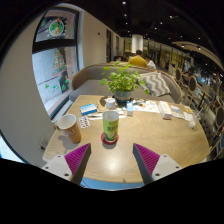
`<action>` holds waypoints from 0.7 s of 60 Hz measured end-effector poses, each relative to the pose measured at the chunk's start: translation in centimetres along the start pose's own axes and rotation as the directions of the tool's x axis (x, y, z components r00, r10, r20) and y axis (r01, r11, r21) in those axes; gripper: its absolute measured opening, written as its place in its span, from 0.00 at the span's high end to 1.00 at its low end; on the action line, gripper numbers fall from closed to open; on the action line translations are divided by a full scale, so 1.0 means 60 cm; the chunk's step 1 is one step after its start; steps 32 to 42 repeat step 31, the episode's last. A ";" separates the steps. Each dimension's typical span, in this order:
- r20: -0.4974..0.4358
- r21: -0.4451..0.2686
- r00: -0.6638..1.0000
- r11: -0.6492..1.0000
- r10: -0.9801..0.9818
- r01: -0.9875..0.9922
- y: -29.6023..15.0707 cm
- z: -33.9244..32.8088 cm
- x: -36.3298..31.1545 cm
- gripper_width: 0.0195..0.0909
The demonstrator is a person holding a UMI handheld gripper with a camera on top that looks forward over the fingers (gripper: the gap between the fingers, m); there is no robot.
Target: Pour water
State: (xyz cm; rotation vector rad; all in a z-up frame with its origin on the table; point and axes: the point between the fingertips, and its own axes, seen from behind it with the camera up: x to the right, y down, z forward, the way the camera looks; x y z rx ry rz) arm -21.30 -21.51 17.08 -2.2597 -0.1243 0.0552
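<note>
Bottle [110,126] just beyond open claw [112,160]

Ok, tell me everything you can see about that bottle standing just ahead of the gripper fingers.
The bottle is small and stands upright on the wooden table, just ahead of the open fingers and centred on the gap between them, touching neither. It has a green top and a dark body with a red label. A paper cup stands apart beside it. Contents can't be seen.
</note>
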 end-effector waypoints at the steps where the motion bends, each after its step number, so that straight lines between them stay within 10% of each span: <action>1: -0.002 -0.001 1.000 1.000 0.000 0.000 0.002 -0.009 -0.001 0.08; 42: -0.072 0.001 0.997 1.000 0.019 -0.019 0.009 -0.086 0.029 0.07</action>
